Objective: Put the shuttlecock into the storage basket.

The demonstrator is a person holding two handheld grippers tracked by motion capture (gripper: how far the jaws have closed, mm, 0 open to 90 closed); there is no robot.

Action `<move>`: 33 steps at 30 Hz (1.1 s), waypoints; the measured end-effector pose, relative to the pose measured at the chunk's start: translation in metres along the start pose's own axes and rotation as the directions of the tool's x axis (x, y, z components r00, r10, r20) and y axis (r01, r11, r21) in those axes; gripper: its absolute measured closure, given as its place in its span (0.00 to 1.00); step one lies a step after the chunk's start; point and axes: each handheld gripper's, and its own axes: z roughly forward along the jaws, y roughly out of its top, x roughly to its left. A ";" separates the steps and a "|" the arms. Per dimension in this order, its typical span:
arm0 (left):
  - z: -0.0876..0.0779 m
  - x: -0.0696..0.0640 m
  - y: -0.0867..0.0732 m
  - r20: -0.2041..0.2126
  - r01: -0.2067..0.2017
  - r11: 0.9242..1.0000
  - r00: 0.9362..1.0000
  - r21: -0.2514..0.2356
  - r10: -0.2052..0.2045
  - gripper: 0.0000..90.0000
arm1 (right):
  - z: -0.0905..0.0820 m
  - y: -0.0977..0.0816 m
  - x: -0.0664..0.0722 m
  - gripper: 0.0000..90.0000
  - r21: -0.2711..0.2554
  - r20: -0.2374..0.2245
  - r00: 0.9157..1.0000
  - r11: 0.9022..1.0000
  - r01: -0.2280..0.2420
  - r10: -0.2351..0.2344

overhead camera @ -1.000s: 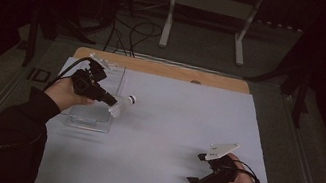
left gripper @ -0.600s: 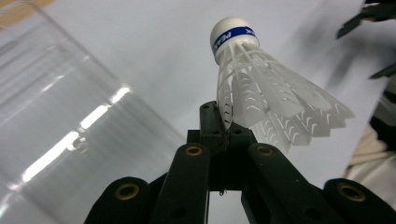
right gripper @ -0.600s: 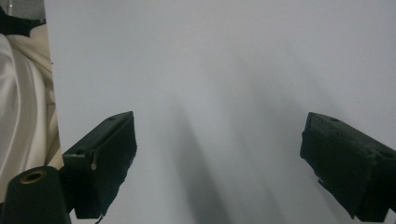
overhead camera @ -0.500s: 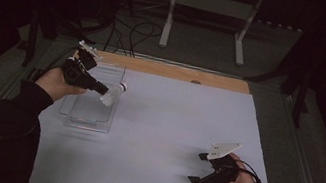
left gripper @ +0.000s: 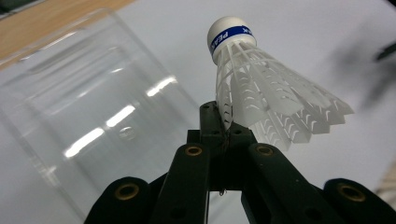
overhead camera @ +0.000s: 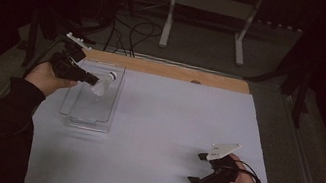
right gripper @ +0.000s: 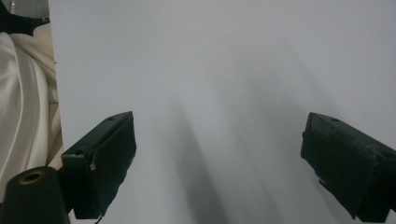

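A white shuttlecock (left gripper: 261,93) with a blue band on its cork is pinched by its skirt edge in my left gripper (left gripper: 223,122), whose jaws are shut on it. From the high view the left gripper (overhead camera: 94,80) holds the shuttlecock (overhead camera: 104,82) above a clear plastic tray (overhead camera: 76,117) at the table's left. The same tray (left gripper: 84,116) lies under and left of the jaws in the left gripper view. My right gripper (overhead camera: 198,169) rests at the front right of the white sheet, jaws wide apart (right gripper: 219,163) with nothing between them.
A white sheet (overhead camera: 168,138) covers the table, with a wooden strip (overhead camera: 165,69) along its far edge. Beyond it stand a metal stand (overhead camera: 209,18) and cables (overhead camera: 131,30) on the dark floor. A pale cloth (right gripper: 23,102) lies at the left edge of the right gripper view.
My left gripper has carried the shuttlecock to the left and away, and slightly up, over the far part of the tray. The right gripper has stayed put.
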 end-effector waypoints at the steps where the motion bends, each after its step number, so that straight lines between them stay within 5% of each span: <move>1: 0.000 0.001 -0.001 -0.008 0.010 1.000 1.000 -0.007 -0.010 1.00 | 0.000 0.000 0.000 0.11 -0.001 0.001 1.000 1.000 0.002 -0.002; 7: 0.008 0.003 -0.006 -0.061 0.019 1.000 0.998 -0.010 -0.019 1.00 | -0.001 0.001 0.000 0.11 -0.004 -0.004 1.000 1.000 0.000 0.000; 14: 0.024 0.007 -0.012 -0.035 0.025 0.999 0.999 -0.036 -0.026 1.00 | 0.000 0.000 0.001 0.11 -0.006 -0.008 1.000 1.000 0.005 -0.005; 33: 0.069 0.021 -0.018 -0.083 0.143 0.988 0.986 -0.066 -0.148 1.00 | 0.002 -0.001 0.001 0.11 -0.013 -0.018 1.000 1.000 0.002 -0.002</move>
